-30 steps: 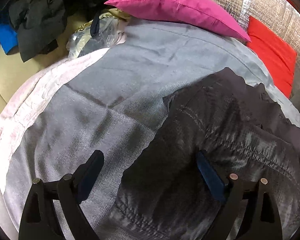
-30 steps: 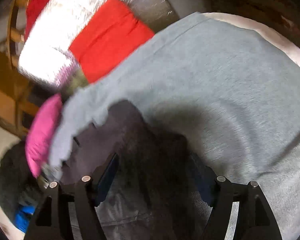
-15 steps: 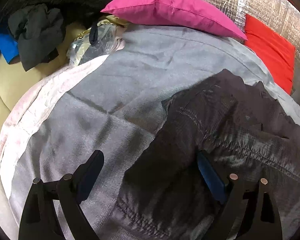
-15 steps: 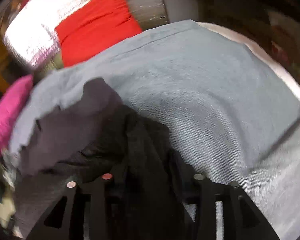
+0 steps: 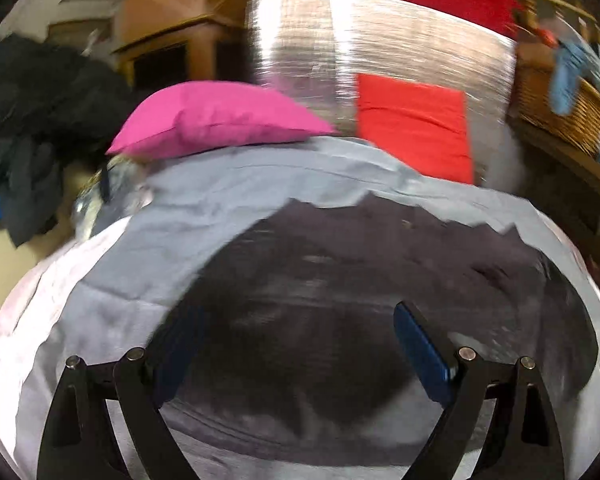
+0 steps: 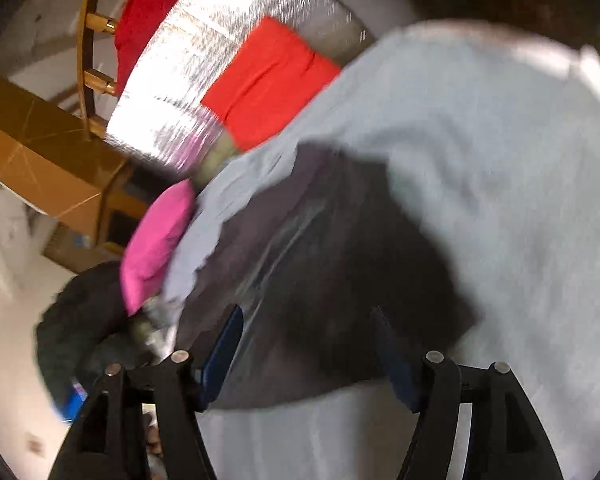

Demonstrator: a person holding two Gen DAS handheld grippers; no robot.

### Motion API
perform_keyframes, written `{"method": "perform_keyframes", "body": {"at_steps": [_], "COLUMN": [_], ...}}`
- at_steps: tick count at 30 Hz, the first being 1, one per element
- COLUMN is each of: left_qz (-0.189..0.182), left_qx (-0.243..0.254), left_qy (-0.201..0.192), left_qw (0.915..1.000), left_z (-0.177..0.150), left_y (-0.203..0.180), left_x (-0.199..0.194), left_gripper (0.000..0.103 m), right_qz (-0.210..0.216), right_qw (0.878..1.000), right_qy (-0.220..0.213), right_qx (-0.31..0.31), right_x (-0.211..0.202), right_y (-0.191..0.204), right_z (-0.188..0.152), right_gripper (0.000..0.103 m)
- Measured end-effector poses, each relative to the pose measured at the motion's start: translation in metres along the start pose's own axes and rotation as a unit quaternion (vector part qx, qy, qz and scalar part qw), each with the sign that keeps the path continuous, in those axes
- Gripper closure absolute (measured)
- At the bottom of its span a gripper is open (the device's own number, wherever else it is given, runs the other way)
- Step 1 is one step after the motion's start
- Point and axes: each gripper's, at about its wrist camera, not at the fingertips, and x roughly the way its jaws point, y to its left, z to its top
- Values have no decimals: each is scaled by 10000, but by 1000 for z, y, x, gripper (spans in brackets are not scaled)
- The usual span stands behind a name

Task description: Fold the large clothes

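A dark, slightly shiny garment (image 5: 360, 280) lies spread on a grey sheet (image 5: 220, 192), its far edge jagged. My left gripper (image 5: 300, 344) hovers over the garment's near part, open, its blue pads wide apart and nothing pinched. In the right wrist view the same garment (image 6: 340, 260) stretches away to the upper left over the grey sheet (image 6: 480, 160). My right gripper (image 6: 308, 344) stands above the garment's near edge with its jaws opening. The dark cloth shows in the gap between them, and the pads do not press on it. Both views are motion-blurred.
A pink pillow (image 5: 216, 120) rests on the sheet's far edge, with a red cushion (image 5: 412, 124) against silver foil (image 5: 380, 40) behind. Dark clothes (image 5: 28, 172) are piled at the left. A wicker basket (image 5: 560, 108) sits at the far right.
Both views have pulled back and tipped up, showing more of the room. The right jaws narrowed over the dark cloth half a second ago and have widened again. The garment now lies wider across the sheet.
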Motion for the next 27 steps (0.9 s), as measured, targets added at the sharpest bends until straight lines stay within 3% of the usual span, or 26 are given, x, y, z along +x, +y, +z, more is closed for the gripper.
{"method": "perform_keyframes", "body": {"at_steps": [4, 6, 8, 11, 13, 18, 20, 23, 27], "left_qz": [400, 637, 655, 732, 649, 514, 511, 494, 404], "left_qx": [256, 390, 517, 726, 810, 804, 796, 765, 729], "left_qy": [331, 778, 1184, 1034, 918, 412, 151, -92, -214], "left_qw": [9983, 9942, 9895, 9893, 9904, 9946, 9954, 9958, 9963], "left_z": [-9, -18, -31, -33, -34, -36, -34, -33, -28], "left_y": [-18, -20, -21, -25, -27, -28, -30, -30, -26], "left_x": [19, 41, 59, 52, 40, 1, -18, -37, -47], "left_gripper": [9, 8, 5, 4, 4, 4, 4, 4, 4], "right_qz": [-159, -512, -753, -1106, -1126, -1031, -1035, -1214, -1591], "right_qw": [9977, 9932, 9926, 9895, 9882, 9896, 9874, 9821, 9743], "right_qy": [-106, -207, -73, 122, 195, 162, 140, 131, -72], "right_qx": [-656, -1030, -954, -918, -1021, -986, -1191, -1431, -1590], "right_x": [16, 27, 39, 53, 52, 49, 51, 59, 58], "right_y": [16, 23, 15, 3, 6, 1, 7, 16, 31], "right_z": [-14, -19, -19, -18, -17, -19, -24, -26, -33], "right_gripper": [33, 35, 44, 61, 61, 58, 48, 39, 38]}}
